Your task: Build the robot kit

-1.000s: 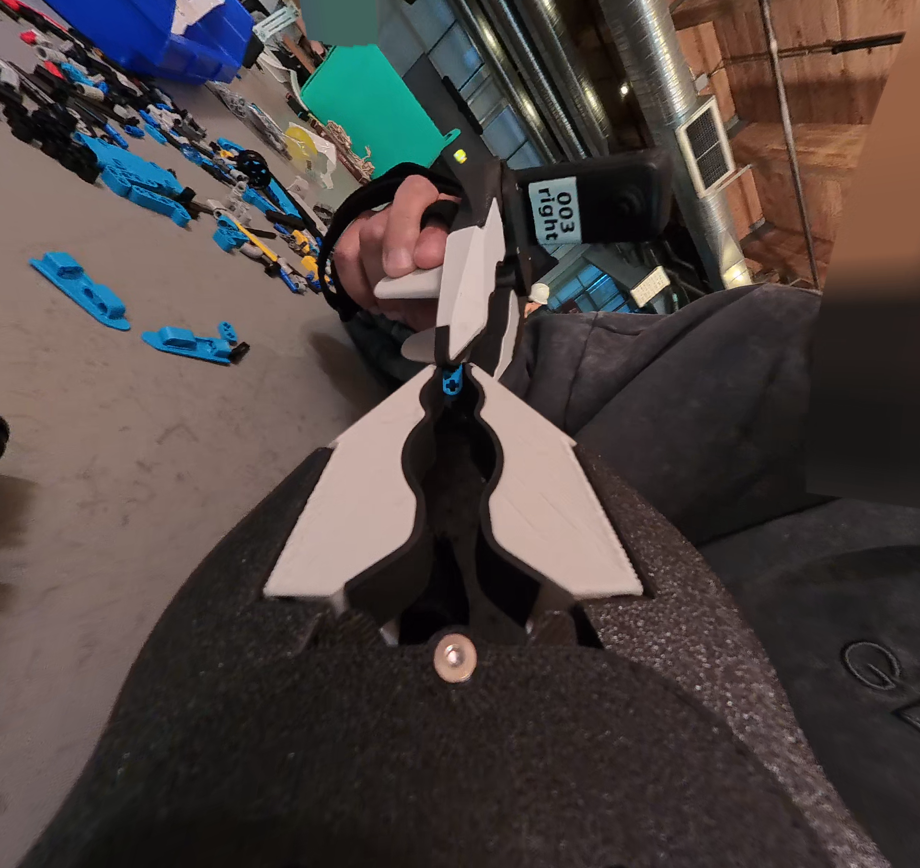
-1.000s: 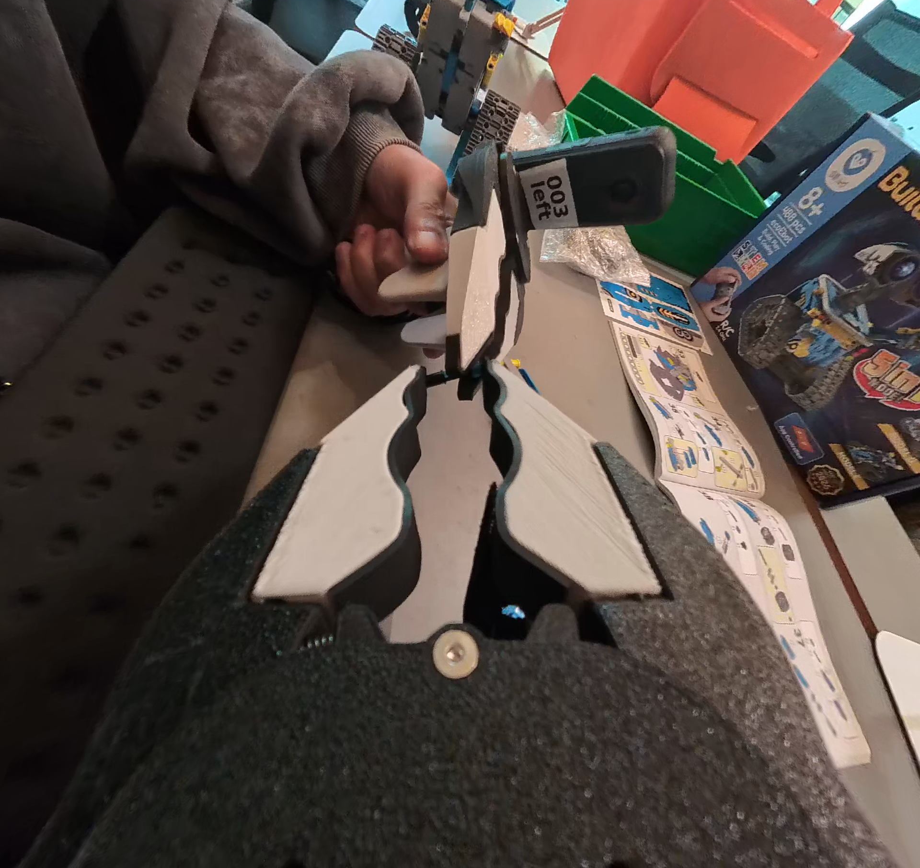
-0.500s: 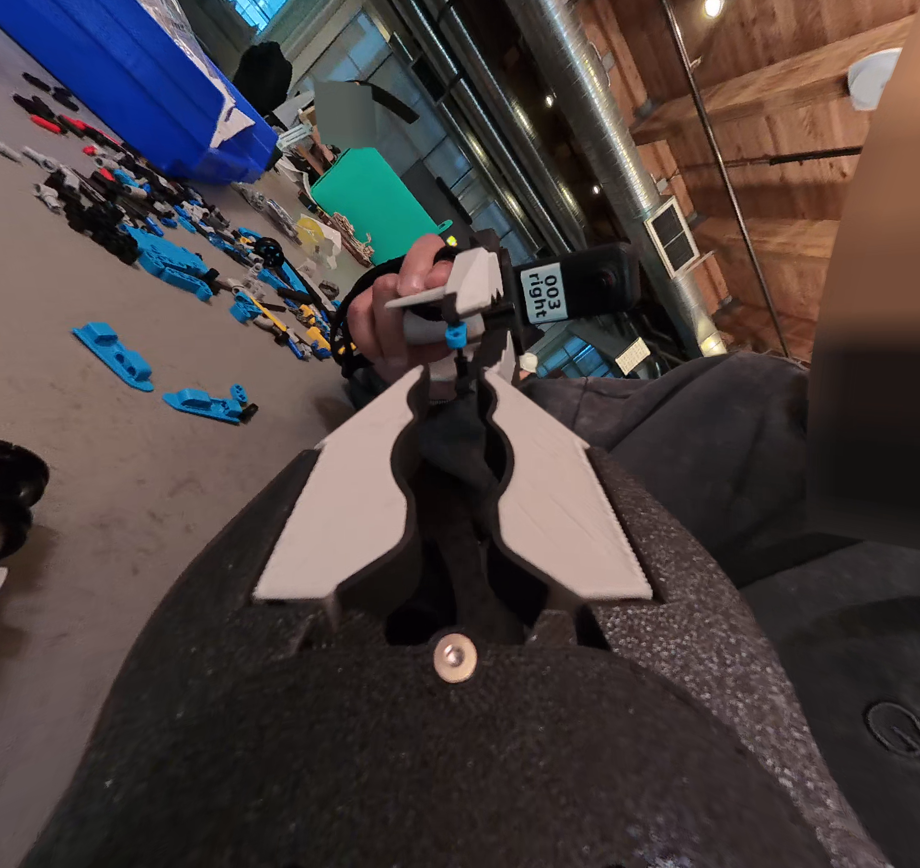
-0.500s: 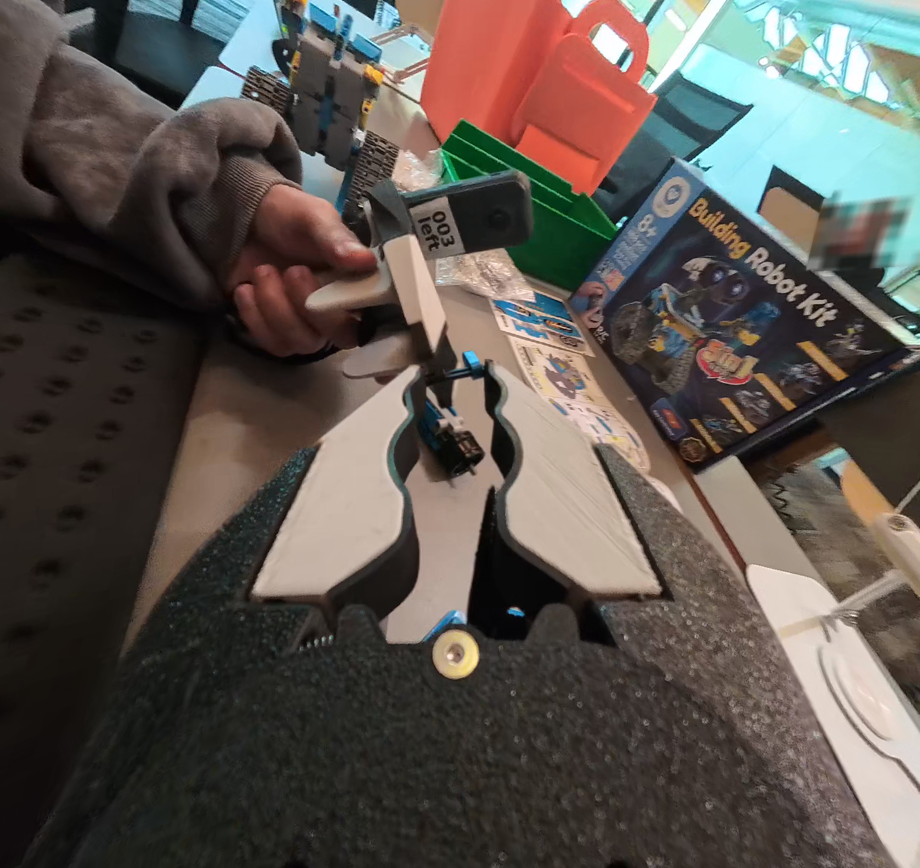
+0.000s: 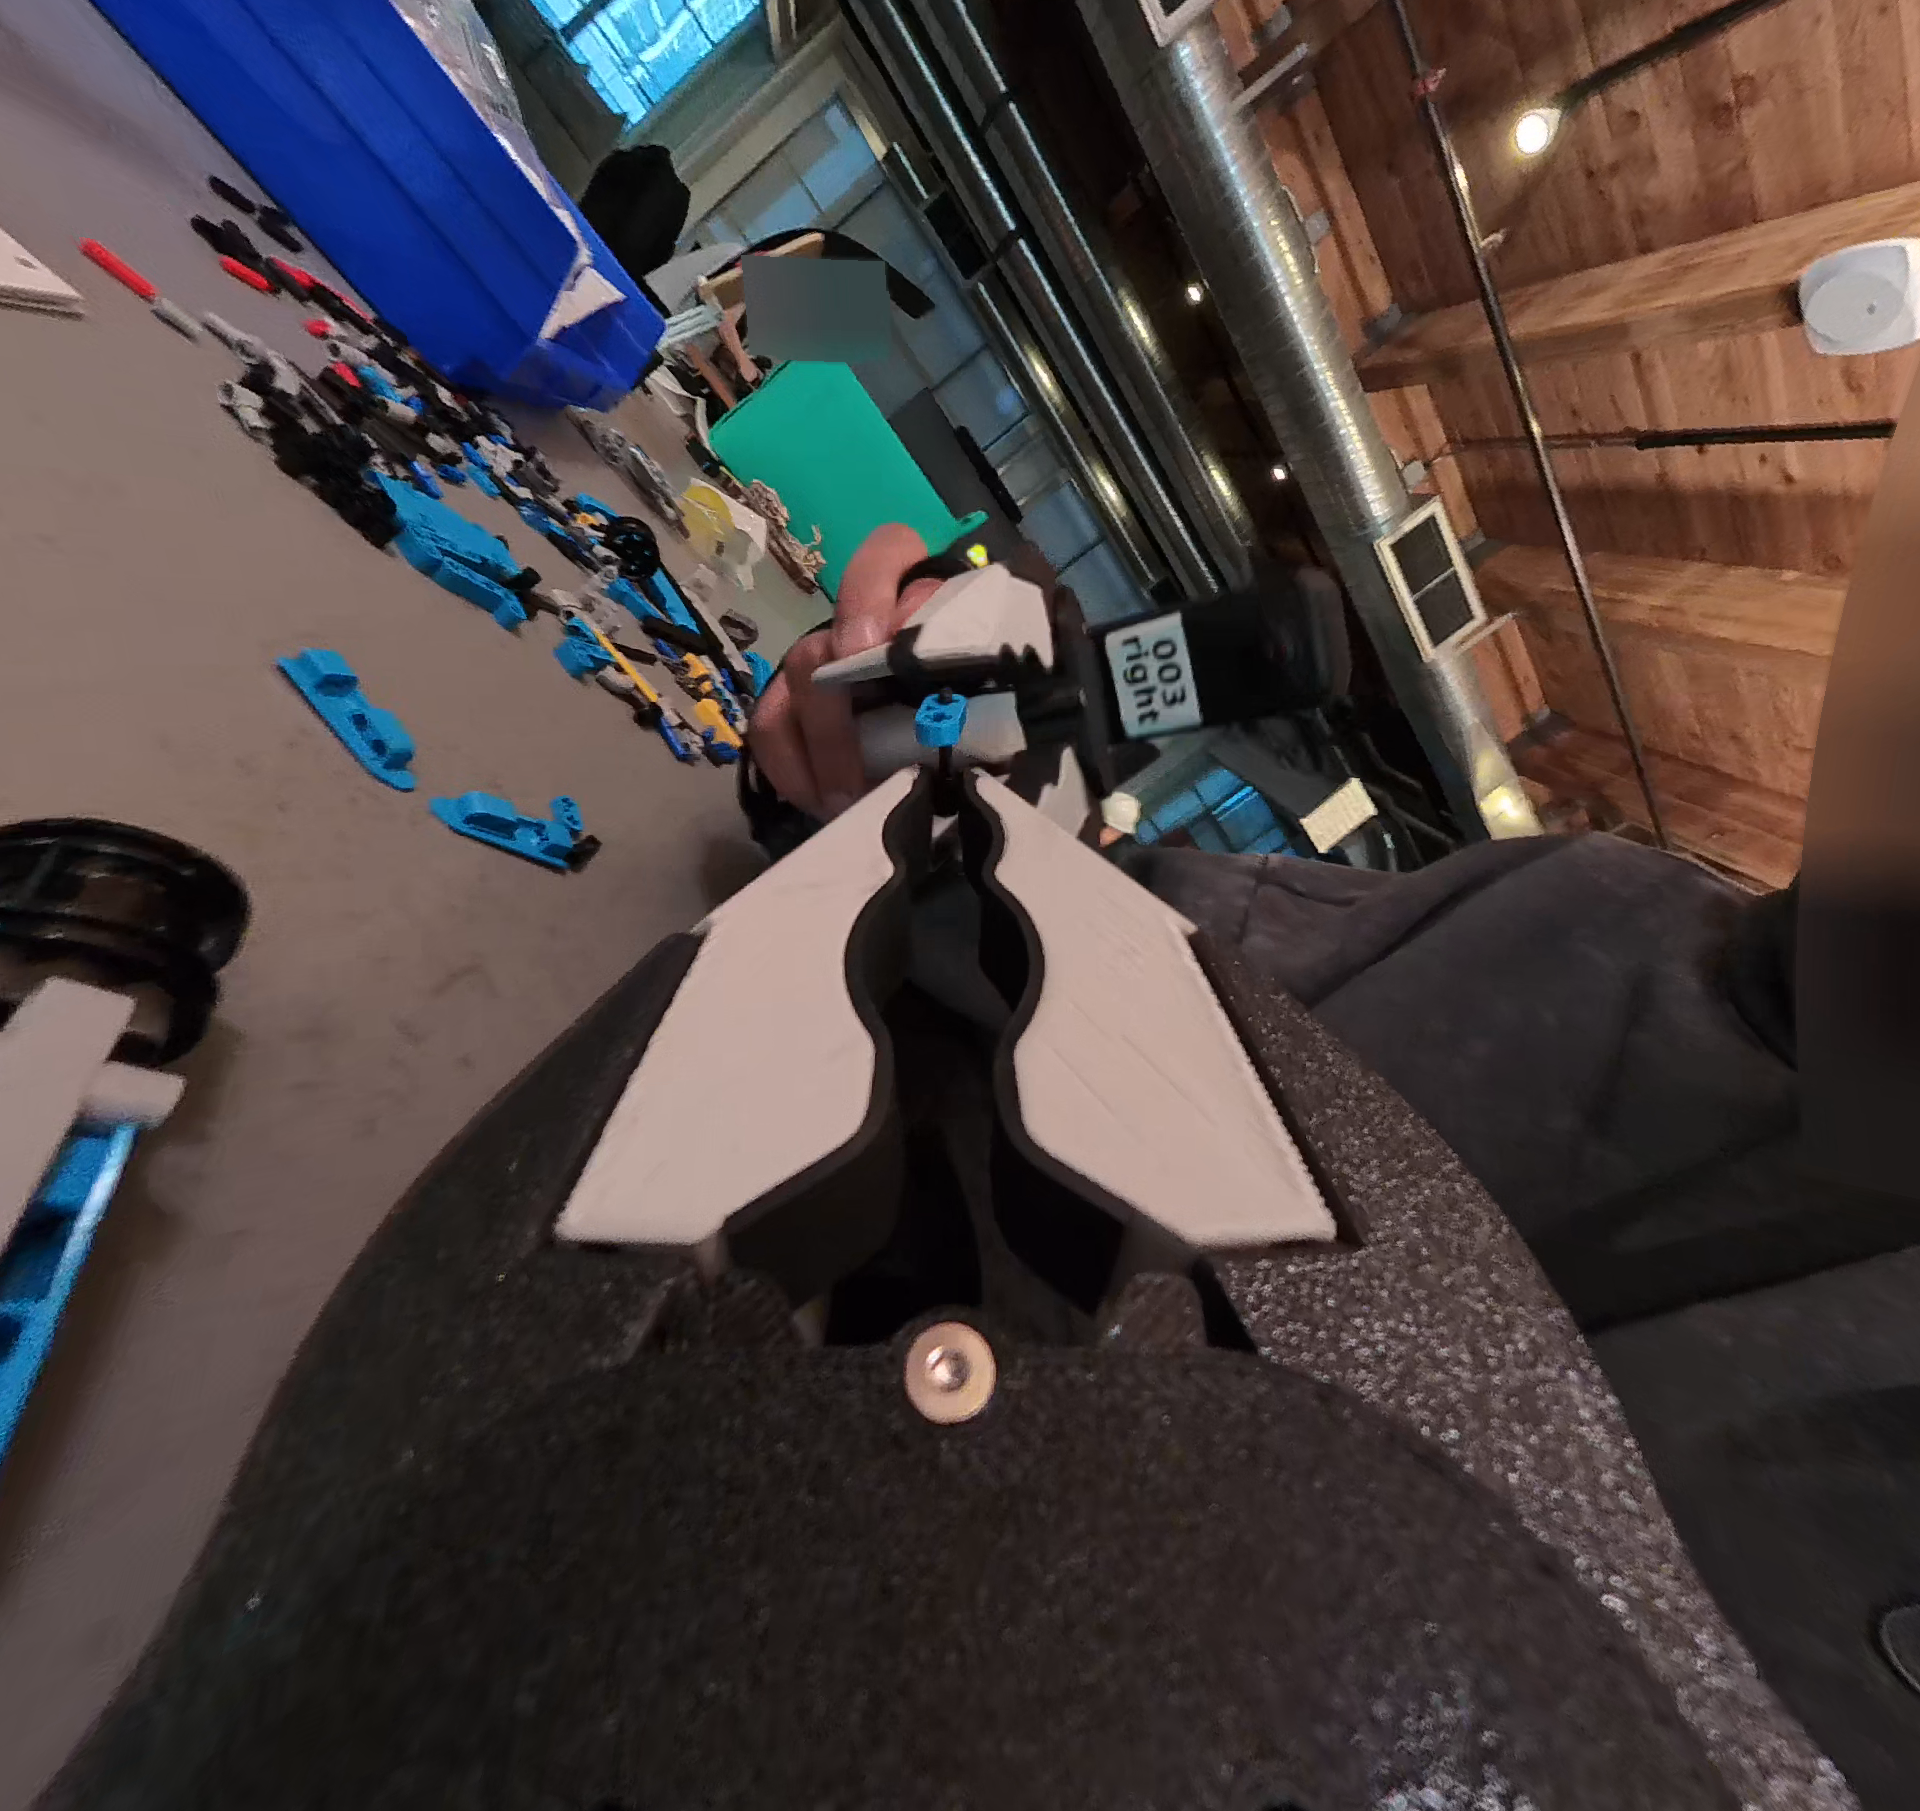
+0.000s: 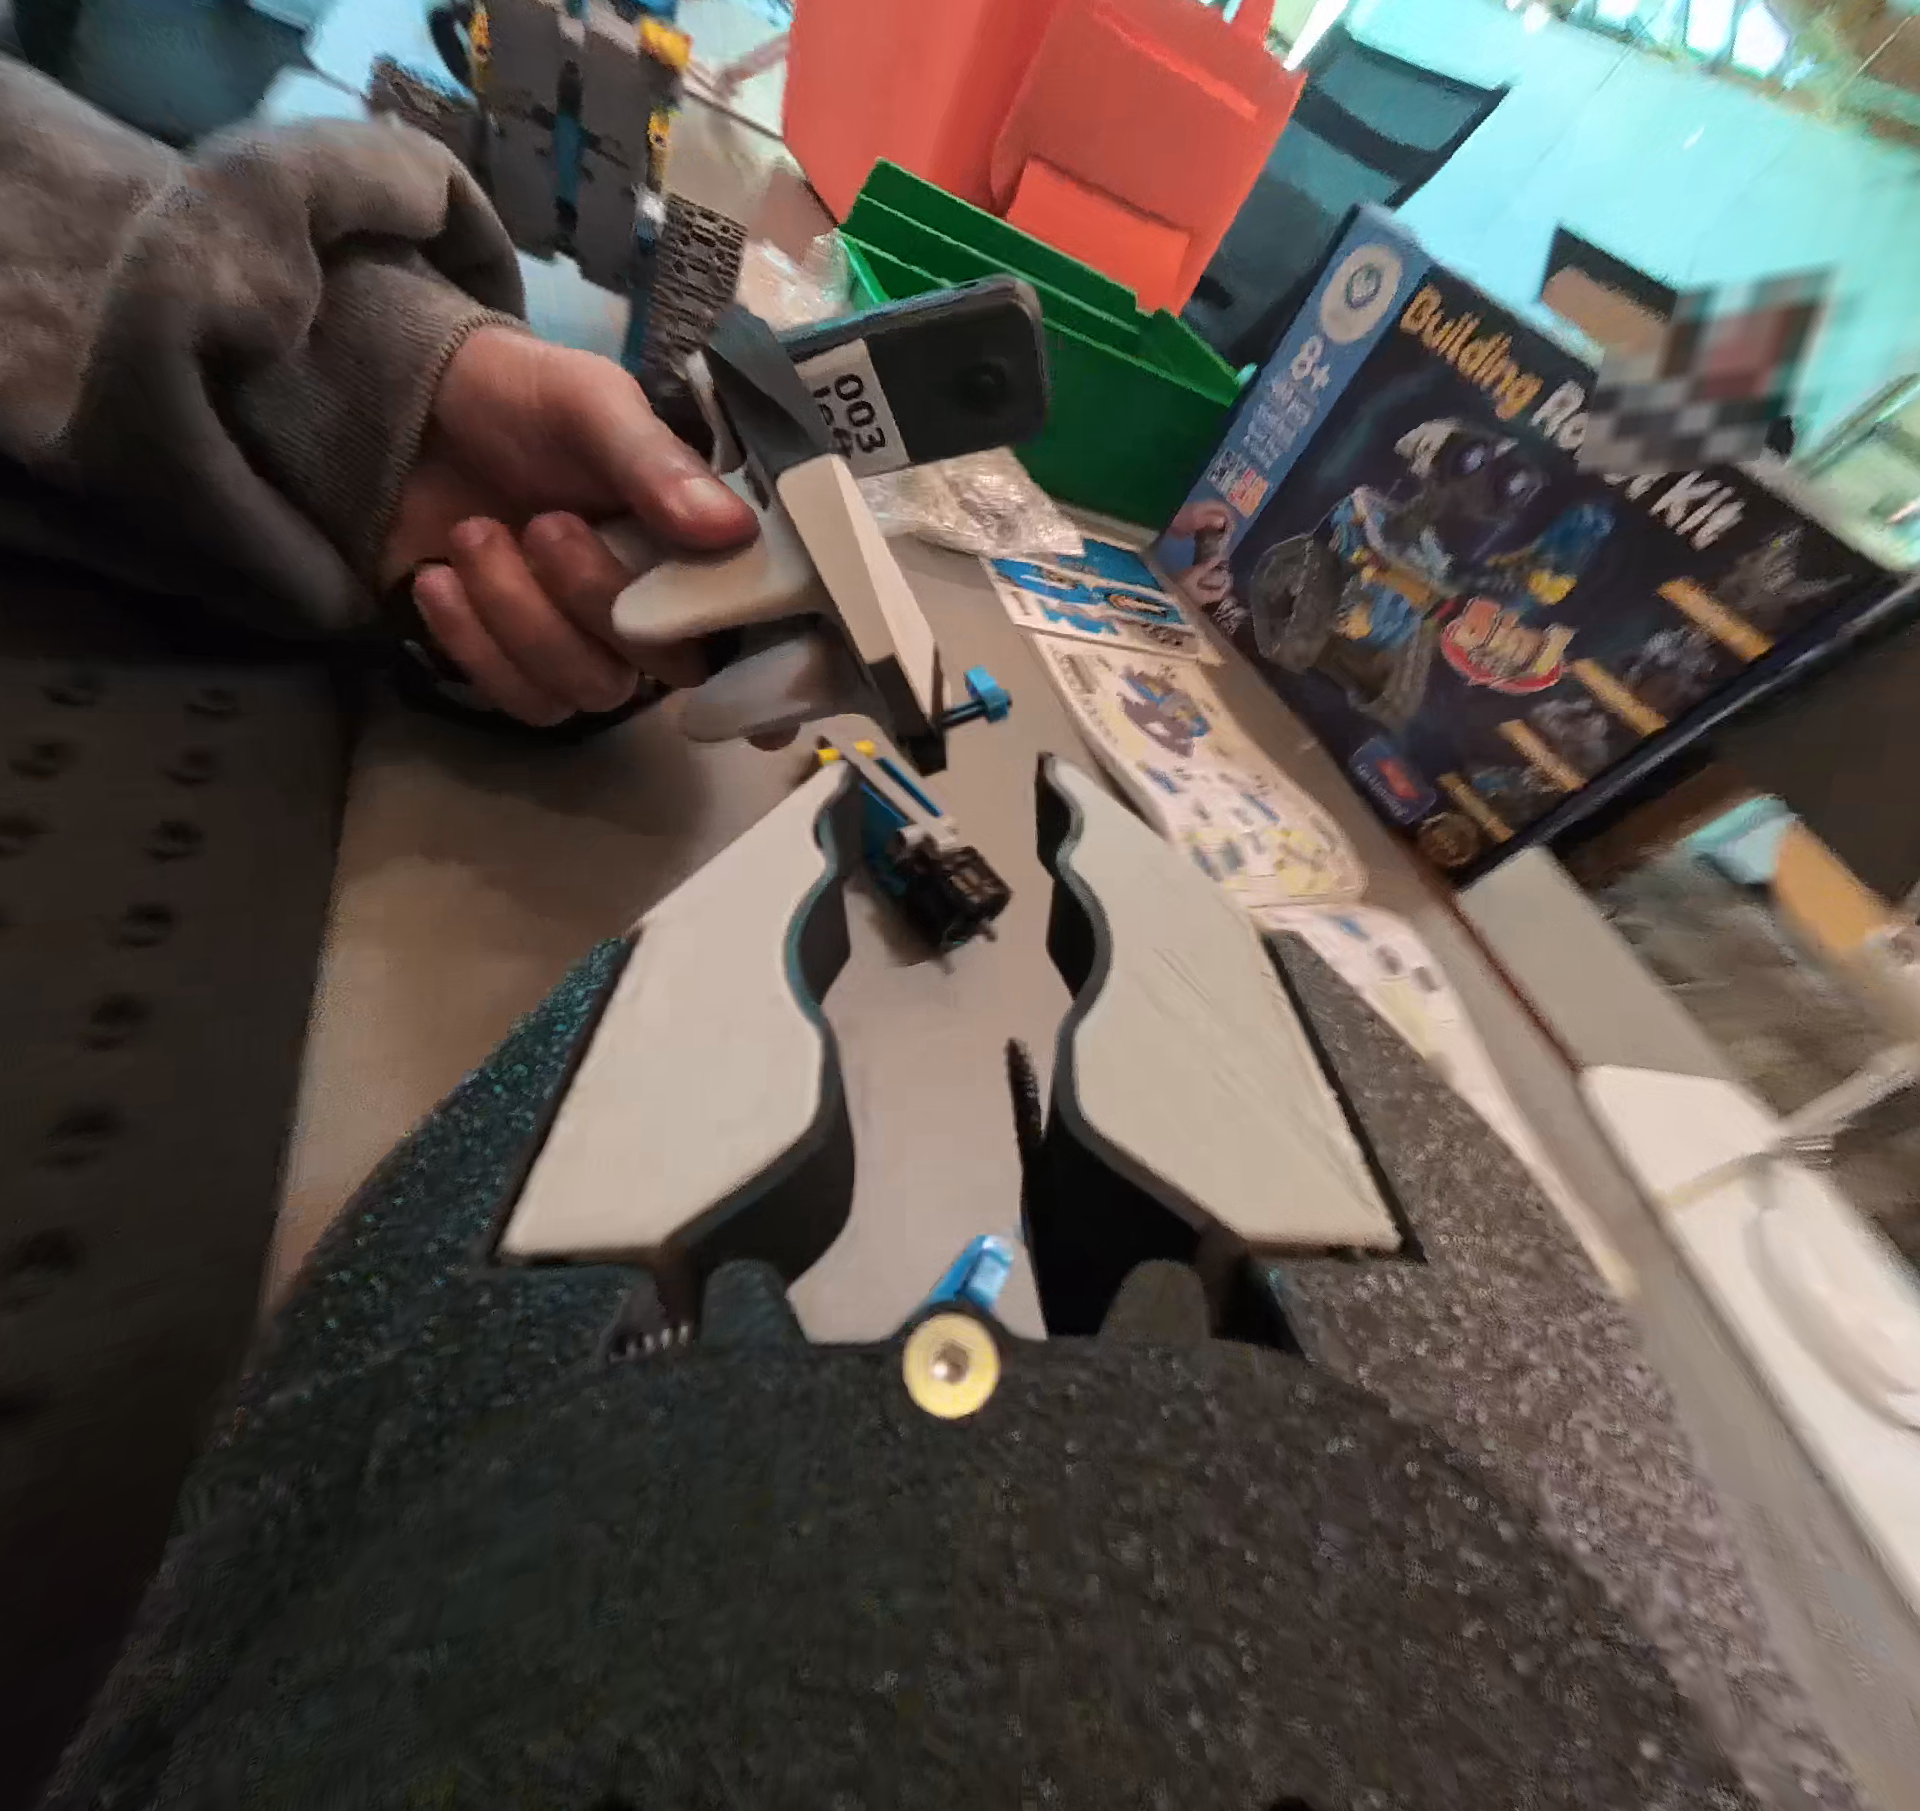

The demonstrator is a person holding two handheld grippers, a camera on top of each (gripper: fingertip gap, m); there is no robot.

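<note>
A thin black axle with a blue connector is pinched by the left gripper; the right gripper is spread wide and empty

In the left wrist view, the left gripper is seen nearly closed on the black axle, the blue connector at its far end; beyond, the right gripper is gripped by a hand, its tips hidden. In the right wrist view, the right gripper is held open above the grey table, a small blue-and-black assembly lying between its fingers; motion blur softens the far boxes
</note>
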